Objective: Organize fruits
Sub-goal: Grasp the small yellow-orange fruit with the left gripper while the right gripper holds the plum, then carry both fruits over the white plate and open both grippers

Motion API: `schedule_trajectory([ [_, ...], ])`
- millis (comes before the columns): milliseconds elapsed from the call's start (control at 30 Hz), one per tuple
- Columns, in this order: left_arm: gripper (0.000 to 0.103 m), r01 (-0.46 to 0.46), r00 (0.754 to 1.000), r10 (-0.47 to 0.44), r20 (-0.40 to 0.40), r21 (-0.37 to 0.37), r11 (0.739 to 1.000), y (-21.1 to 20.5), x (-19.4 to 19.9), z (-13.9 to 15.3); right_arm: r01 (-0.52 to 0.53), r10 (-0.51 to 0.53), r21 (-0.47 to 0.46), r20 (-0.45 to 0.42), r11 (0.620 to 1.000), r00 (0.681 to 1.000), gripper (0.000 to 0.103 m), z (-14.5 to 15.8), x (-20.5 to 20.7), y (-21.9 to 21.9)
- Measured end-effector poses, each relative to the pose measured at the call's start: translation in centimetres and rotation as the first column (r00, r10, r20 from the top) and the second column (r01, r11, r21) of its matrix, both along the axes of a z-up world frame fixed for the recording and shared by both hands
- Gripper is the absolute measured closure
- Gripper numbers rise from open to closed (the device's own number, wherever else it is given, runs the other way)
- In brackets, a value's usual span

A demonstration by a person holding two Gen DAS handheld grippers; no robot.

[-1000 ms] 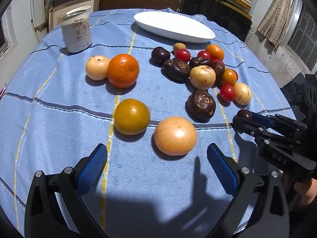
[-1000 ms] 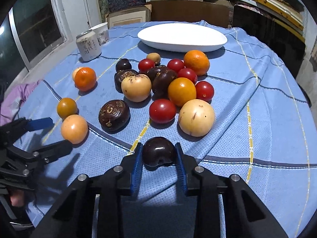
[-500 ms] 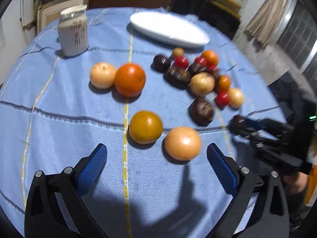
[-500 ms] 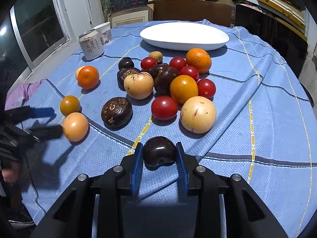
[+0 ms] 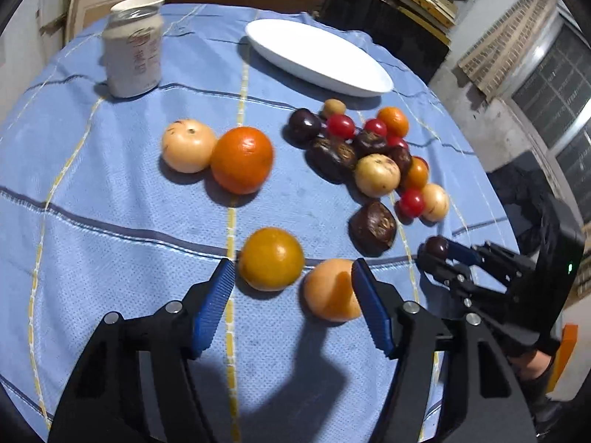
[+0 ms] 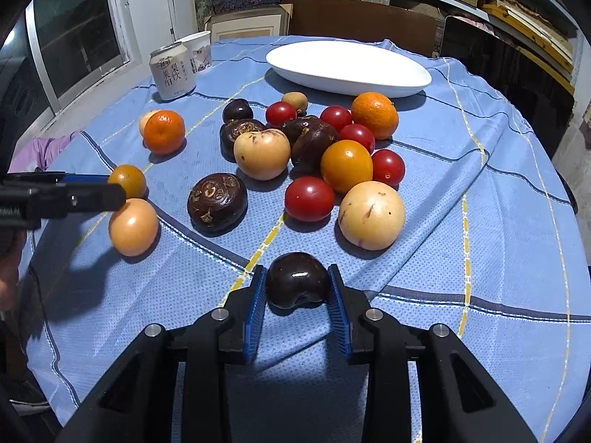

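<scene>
Left claw (image 5: 291,306) closing, nothing gripped; pale orange fruit (image 5: 330,289) just inside right pad. Right claw (image 6: 297,295) clamped on dark plum (image 6: 297,284).

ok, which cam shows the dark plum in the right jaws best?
Right wrist: the dark plum sits large and centred, pinched between both blue pads. Left wrist shows it only small, at the edge, partly hidden by the right gripper.

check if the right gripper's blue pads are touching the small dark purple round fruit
Touching. The right wrist view shows the right gripper with both blue pads pressed against the sides of the small dark purple fruit.
</scene>
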State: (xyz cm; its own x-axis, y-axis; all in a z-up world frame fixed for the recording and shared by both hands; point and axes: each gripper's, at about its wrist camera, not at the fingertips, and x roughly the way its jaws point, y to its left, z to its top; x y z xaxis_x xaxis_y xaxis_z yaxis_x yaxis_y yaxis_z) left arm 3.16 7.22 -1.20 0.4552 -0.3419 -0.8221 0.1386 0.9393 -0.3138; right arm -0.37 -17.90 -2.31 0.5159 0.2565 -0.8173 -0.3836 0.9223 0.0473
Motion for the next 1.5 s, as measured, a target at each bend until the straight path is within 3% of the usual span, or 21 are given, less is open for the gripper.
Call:
schedule_trajectory([
  [133,0.041,-0.026,0.999,0.027,-0.025,0.015,1.0,0.9,0.4,-0.7,-0.002,0.002,-0.003,0.001,1.0,1.0,0.068,0.0,0.0,0.1],
  [167,0.05,-0.035,0.999,0.036,-0.028,0.02,0.999,1.1,0.5,-0.9,-0.002,0.002,-0.004,0.001,1.0,1.0,0.068,0.0,0.0,0.1],
  [300,0.055,-0.039,0.999,0.039,-0.012,0.051,0.998,0.3,0.8,-1.0,-0.003,0.003,-0.009,0.004,1.0,1.0,0.068,0.0,-0.1,0.2],
  [367,0.066,-0.01,1.0,0.01,0.004,0.076,0.997,-0.9,1.0,-1.0,-0.003,0.003,-0.01,0.004,1.0,1.0,0.068,0.0,-0.1,0.2],
  [533,0.067,-0.015,0.997,-0.001,0.078,0.197,0.98,-2.9,1.1,-0.8,0.002,-0.002,-0.015,0.006,1.0,1.0,0.07,0.1,-0.1,0.3],
  [733,0.067,0.008,0.997,-0.021,0.077,0.162,0.987,-2.3,1.0,-0.3,0.009,-0.009,0.057,-0.012,0.998,1.0,0.071,0.5,0.4,-0.6],
  [1033,0.067,0.082,0.976,-0.11,0.188,0.151,0.985,-3.2,1.0,3.4,-0.012,0.007,0.173,0.031,0.985,1.0,0.071,4.5,1.9,-2.2],
  [1167,0.067,0.122,0.963,-0.159,0.216,0.175,0.977,-4.8,3.8,5.4,-0.014,0.003,0.125,0.095,0.992,0.995,0.071,7.3,5.3,-2.5],
  [1333,0.067,0.141,0.953,-0.197,0.229,0.236,0.961,-8.0,10.7,7.8,-0.034,0.024,0.101,0.105,0.994,0.994,0.071,9.0,13.4,-1.7],
  [1500,0.067,0.085,0.975,-0.14,0.173,0.292,0.953,-10.8,20.9,6.9,0.026,-0.027,0.042,0.004,0.999,1.0,0.071,5.4,23.4,-0.6],
])
